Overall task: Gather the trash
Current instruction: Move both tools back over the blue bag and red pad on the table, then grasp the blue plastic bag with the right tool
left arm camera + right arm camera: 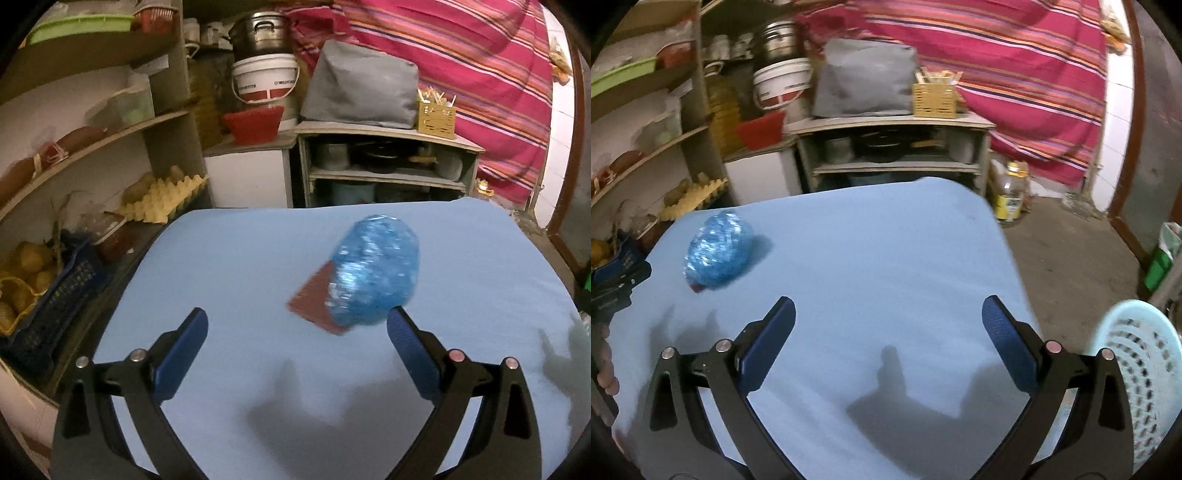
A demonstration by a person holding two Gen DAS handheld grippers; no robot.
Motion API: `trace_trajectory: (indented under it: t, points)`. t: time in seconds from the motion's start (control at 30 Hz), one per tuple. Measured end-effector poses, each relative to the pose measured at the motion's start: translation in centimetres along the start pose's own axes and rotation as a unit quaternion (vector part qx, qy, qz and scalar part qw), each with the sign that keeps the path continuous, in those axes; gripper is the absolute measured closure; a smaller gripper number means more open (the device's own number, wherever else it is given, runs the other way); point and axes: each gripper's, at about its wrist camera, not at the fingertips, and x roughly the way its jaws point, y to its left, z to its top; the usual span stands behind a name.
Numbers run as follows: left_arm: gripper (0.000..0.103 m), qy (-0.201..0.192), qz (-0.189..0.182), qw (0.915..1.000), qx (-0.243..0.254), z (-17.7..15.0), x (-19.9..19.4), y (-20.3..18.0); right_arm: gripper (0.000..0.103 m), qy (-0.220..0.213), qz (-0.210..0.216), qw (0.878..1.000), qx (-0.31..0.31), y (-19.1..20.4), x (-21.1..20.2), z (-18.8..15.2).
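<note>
A desk (240, 258) covered by a pale blue cloth is shown filling the lower part of both wrist views, with cluttered shelves (92, 147) at its left and a striped red cloth (461, 74) hung behind it. A pale perforated basket (1141, 369) is seen off the desk's right edge in the right wrist view, low beside the right arm of the tongs. A crumpled blue plastic bag (375, 269) is shown lying on the desk's far left part, partly covering a flat reddish-brown card (314, 299); both are blurred. The left tongs (297, 321) are held spread wide above the desk, nothing between them, the right finger's tip seen just before the bag. The right tongs (888, 310) are likewise spread wide and empty, well apart from the bag.
</note>
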Motion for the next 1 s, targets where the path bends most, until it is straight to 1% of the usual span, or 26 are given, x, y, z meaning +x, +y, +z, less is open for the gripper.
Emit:
trace_trajectory:
  t: [0.1, 0.3, 0.43, 0.57, 0.67, 0.73, 0.77, 0.8, 0.83, 0.87, 0.9, 0.97, 1.0]
  points:
    - [0.004, -0.008, 0.004, 1.0000, -0.003, 0.5, 0.5, 2.2, 0.004, -0.001, 0.007, 1.000, -0.020, 3.6, 1.7, 0.8]
    - [0.005, -0.017, 0.021, 0.9996, -0.011, 2.0, 2.1, 5.5, 0.004, -0.011, 0.023, 0.998, -0.055, 10.4, 5.3, 2.8]
    - [0.004, -0.019, 0.028, 0.9986, -0.040, 2.0, 2.7, 8.3, 0.004, 0.006, 0.050, 0.997, -0.067, 14.8, 8.9, 3.8]
    - [0.005, -0.016, 0.045, 0.9968, -0.064, 2.0, 3.8, 10.2, 0.004, 0.025, 0.062, 0.995, -0.074, 17.8, 11.7, 4.4]
    - [0.005, -0.008, 0.037, 0.9967, -0.072, 2.0, 4.6, 10.6, 0.005, 0.041, 0.059, 0.994, -0.085, 19.3, 13.5, 4.3]
    - [0.005, -0.005, 0.036, 0.9971, -0.068, 2.0, 5.0, 10.2, 0.007, 0.053, 0.068, 0.992, -0.089, 19.9, 14.3, 4.1]
    - [0.005, -0.004, 0.036, 0.9973, -0.064, 1.9, 5.2, 10.0, 0.019, 0.056, 0.073, 0.992, -0.091, 20.1, 14.5, 4.1]
    - [0.005, -0.003, 0.035, 0.9974, -0.063, 1.9, 5.4, 9.8, 0.036, 0.069, 0.085, 0.989, -0.095, 20.3, 15.0, 4.0]
    - [0.005, -0.002, 0.030, 0.9976, -0.062, 1.9, 5.5, 9.5, 0.045, 0.080, 0.093, 0.988, -0.098, 20.4, 15.4, 3.9]
    - [0.005, 0.001, 0.023, 0.9979, -0.061, 1.8, 5.7, 9.2, 0.059, 0.086, 0.101, 0.986, -0.099, 20.2, 15.5, 3.8]
    - [0.005, 0.004, 0.018, 0.9980, -0.060, 1.8, 5.9, 8.9, 0.069, 0.089, 0.110, 0.985, -0.099, 20.0, 15.6, 3.7]
    - [0.005, 0.010, 0.011, 0.9982, -0.058, 1.7, 6.4, 8.2, 0.077, 0.084, 0.122, 0.984, -0.097, 19.3, 15.2, 3.7]
    - [0.005, 0.012, 0.009, 0.9982, -0.058, 1.7, 6.6, 8.0, 0.079, 0.079, 0.130, 0.985, -0.086, 18.3, 14.8, 4.0]
